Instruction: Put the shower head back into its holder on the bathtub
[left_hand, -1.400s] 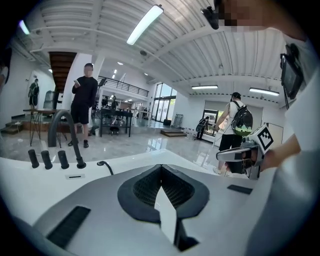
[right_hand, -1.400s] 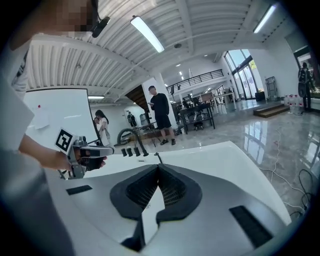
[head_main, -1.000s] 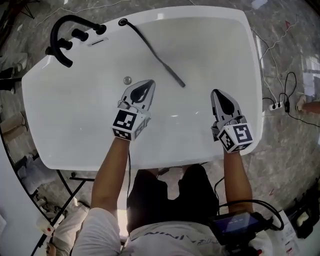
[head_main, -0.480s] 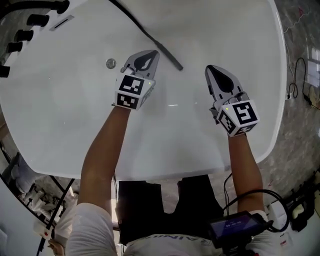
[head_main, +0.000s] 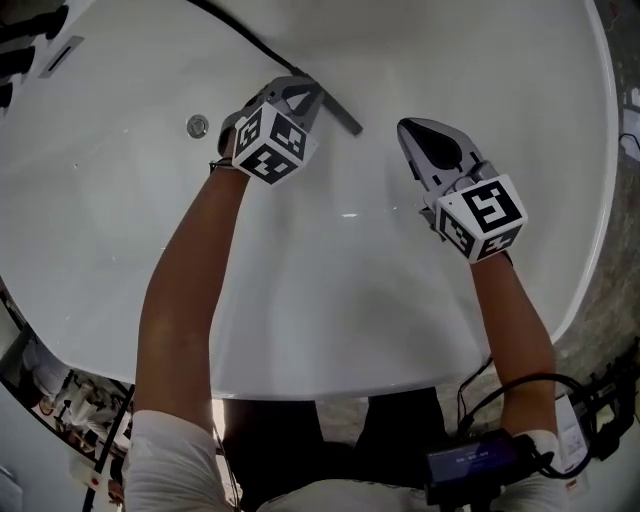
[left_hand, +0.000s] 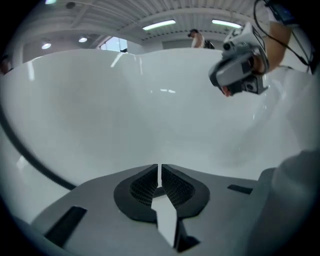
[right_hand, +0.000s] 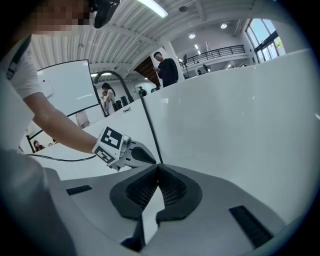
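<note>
The shower head (head_main: 342, 117) is a slim black wand lying in the white bathtub (head_main: 300, 300), and its black hose (head_main: 245, 32) runs off to the top left. My left gripper (head_main: 308, 90) is shut with nothing in it; its tip hangs right over the wand, and contact cannot be told. In the left gripper view the shut jaws (left_hand: 159, 170) face the tub wall, with the hose (left_hand: 30, 161) at the left edge. My right gripper (head_main: 408, 128) is shut and empty, to the right of the wand. From the right gripper (right_hand: 159, 167) the hose (right_hand: 150, 127) and the left gripper (right_hand: 125, 150) show ahead.
A round drain (head_main: 198, 126) sits left of the left gripper. Black tap fittings (head_main: 20, 55) show at the tub's top left corner. People stand in the background beyond the tub rim (right_hand: 167, 67). Cables and gear lie on the floor at the bottom left (head_main: 60, 410).
Both grippers have sunk into the tub. The left one rolled and came to the shower wand; the right one dropped beside it. The tap fittings slid toward the picture's top left edge.
</note>
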